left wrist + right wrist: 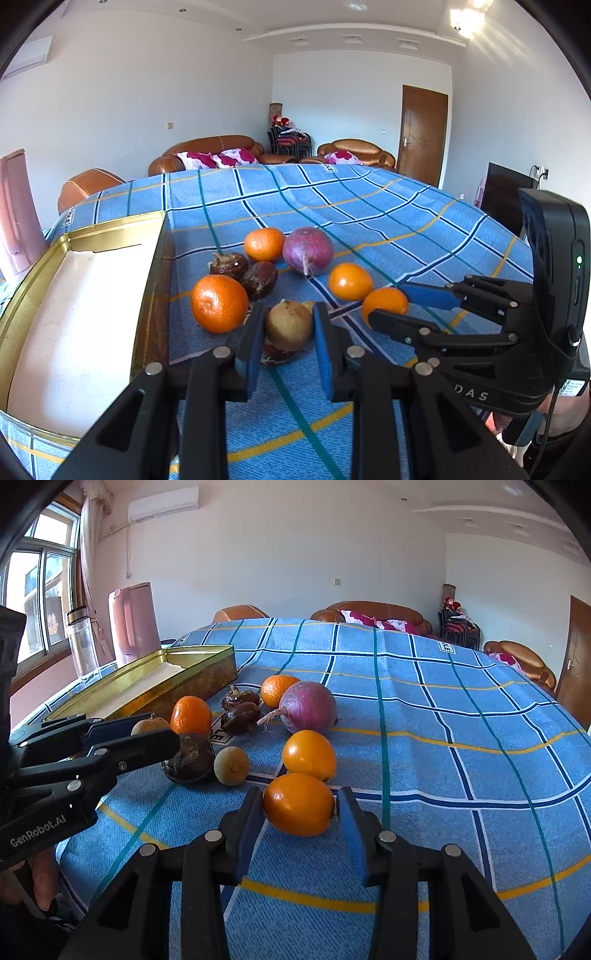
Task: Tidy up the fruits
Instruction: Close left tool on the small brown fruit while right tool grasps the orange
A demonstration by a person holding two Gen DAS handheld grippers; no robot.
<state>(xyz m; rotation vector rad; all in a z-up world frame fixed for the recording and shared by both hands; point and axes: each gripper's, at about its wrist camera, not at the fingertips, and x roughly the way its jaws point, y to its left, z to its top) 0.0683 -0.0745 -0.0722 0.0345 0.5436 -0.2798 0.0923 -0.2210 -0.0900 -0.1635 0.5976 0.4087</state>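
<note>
Left claw (288,332) grips a matte tan-brown fruit (289,325) beside the gold tin (110,229), right claw (300,806) brackets a glossy orange (298,804), contact unclear; five oranges, one purple bulb (308,707).

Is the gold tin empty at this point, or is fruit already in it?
Empty as far as visible: the gold tin shows only a bare pale floor; the oranges and other fruit lie on the tablecloth beside it.
</note>
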